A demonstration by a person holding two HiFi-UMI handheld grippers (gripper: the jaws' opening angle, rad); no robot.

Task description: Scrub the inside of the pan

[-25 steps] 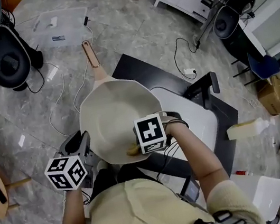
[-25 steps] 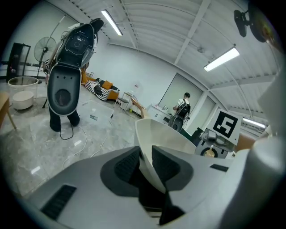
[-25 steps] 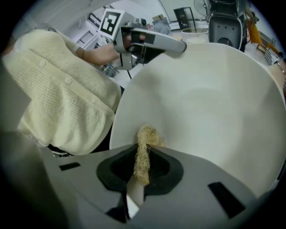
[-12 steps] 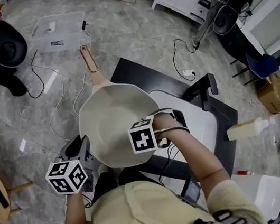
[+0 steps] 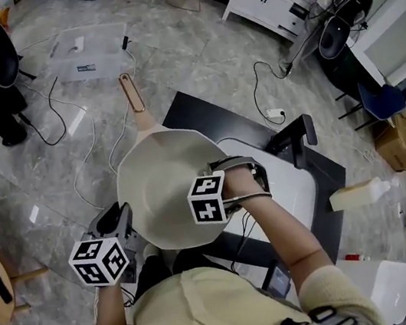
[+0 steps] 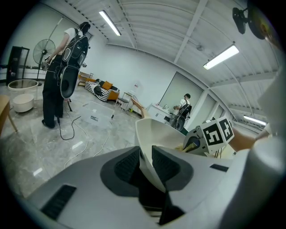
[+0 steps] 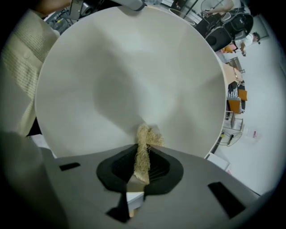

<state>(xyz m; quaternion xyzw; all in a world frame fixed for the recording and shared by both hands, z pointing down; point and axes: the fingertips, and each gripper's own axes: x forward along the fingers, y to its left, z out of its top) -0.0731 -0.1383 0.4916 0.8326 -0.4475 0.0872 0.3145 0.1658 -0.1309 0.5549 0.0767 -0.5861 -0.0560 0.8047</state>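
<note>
A cream pan (image 5: pixel 162 188) with a wooden handle (image 5: pixel 131 93) is held up over the floor, its handle pointing away from me. My left gripper (image 5: pixel 123 225) is shut on the pan's near-left rim; in the left gripper view the rim (image 6: pixel 145 154) sits pinched between the dark pads. My right gripper (image 5: pixel 211 199) is over the pan's near-right inside. In the right gripper view that gripper (image 7: pixel 142 154) is shut on a tan fibrous scrubber (image 7: pixel 145 139), whose tip touches the pan's inner wall (image 7: pixel 129 76).
A black table (image 5: pixel 201 107) with a white mat (image 5: pixel 287 174) lies to the right under the pan. Cables run over the marble floor (image 5: pixel 75 141). A clear plastic box (image 5: pixel 85 42) is far left, a spray bottle (image 5: pixel 364 192) at right, and people stand at both far corners.
The right gripper has slid a little left inside the pan and its cube has turned, now hiding the scrubber in the head view. The left gripper keeps its hold on the rim.
</note>
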